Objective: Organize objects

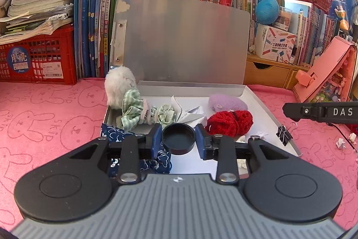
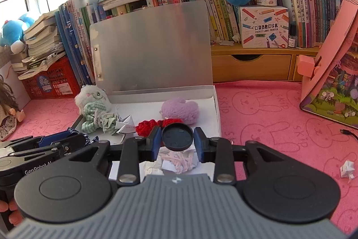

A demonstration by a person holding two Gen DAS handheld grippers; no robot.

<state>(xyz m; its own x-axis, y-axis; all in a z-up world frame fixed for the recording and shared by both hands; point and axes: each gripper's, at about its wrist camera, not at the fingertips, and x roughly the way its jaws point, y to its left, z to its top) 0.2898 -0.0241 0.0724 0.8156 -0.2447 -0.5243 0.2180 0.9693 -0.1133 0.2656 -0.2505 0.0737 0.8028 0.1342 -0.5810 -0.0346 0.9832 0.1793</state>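
An open metal box [image 1: 268, 113] lies on the pink mat, its lid [image 1: 179, 41] standing upright. Inside lie a white plush [image 1: 119, 84], a green checked cloth [image 1: 134, 109], folded paper [image 1: 190, 113], a purple plush [image 1: 227, 102] and a red knitted piece [image 1: 230, 121]. My left gripper [image 1: 178, 135] is shut on a small black round cap [image 1: 179, 141], hollow side up, above the box's front. My right gripper [image 2: 177, 138] is shut on a second black round cap [image 2: 177, 134] over the box [image 2: 216, 104], near the red knitted piece [image 2: 147, 125]. The left gripper's body [image 2: 33, 147] shows at the left.
Books, plush toys and a red crate [image 1: 38, 59] line the back. A wooden drawer shelf [image 2: 252, 66] and a pink box [image 2: 331, 64] stand to the right. A binder clip [image 1: 284, 133] sits on the box rim. Paper scraps [image 2: 346, 168] and a cable [image 2: 349, 132] lie on the mat.
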